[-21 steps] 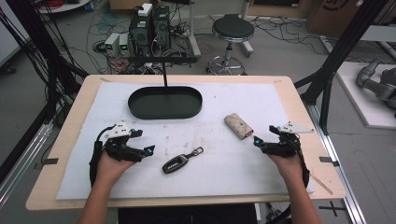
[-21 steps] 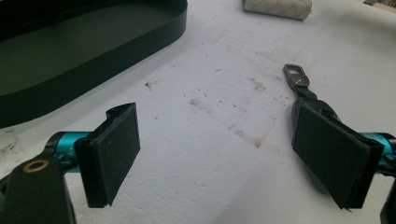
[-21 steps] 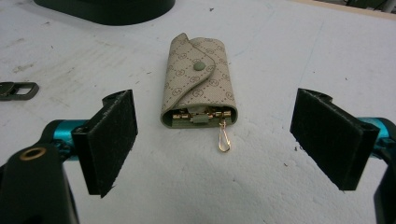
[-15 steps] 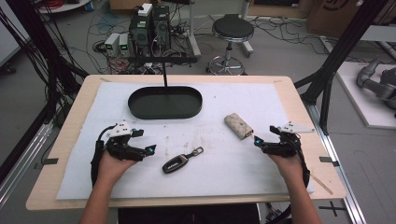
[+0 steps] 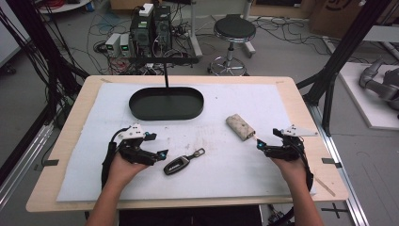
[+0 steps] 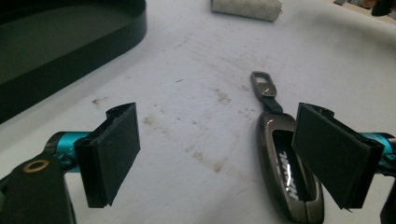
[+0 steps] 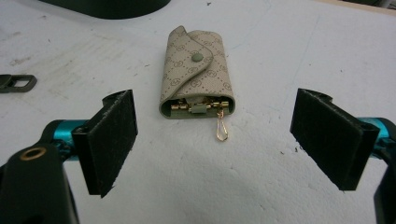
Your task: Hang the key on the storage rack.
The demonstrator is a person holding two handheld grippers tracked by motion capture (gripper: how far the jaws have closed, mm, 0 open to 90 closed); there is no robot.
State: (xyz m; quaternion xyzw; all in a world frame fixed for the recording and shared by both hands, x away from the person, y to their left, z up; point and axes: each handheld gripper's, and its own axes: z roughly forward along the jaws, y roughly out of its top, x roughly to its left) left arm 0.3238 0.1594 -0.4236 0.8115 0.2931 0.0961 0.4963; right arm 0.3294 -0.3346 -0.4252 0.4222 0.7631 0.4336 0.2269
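**Both grippers spread, nothing held**

The right gripper view resolves the key pouch [image 7: 196,70] in detail: beige monogram fabric, snap-button flap, open end facing the camera with gold hooks and one clip hanging out. The high view shows it merely as a pale block [image 5: 240,127] lying diagonally on the white mat [image 5: 235,103], just ahead of the right gripper [image 5: 259,145], whose jaws stand wide apart.

The left gripper view shows the car key fob [image 6: 289,177]: dark metallic, glossy black face, strap loop pointing away. Its long axis runs diagonally. The left gripper [image 5: 162,154], jaws spread, sits just beside it. The black oval tray [image 5: 166,103] lies farther back.
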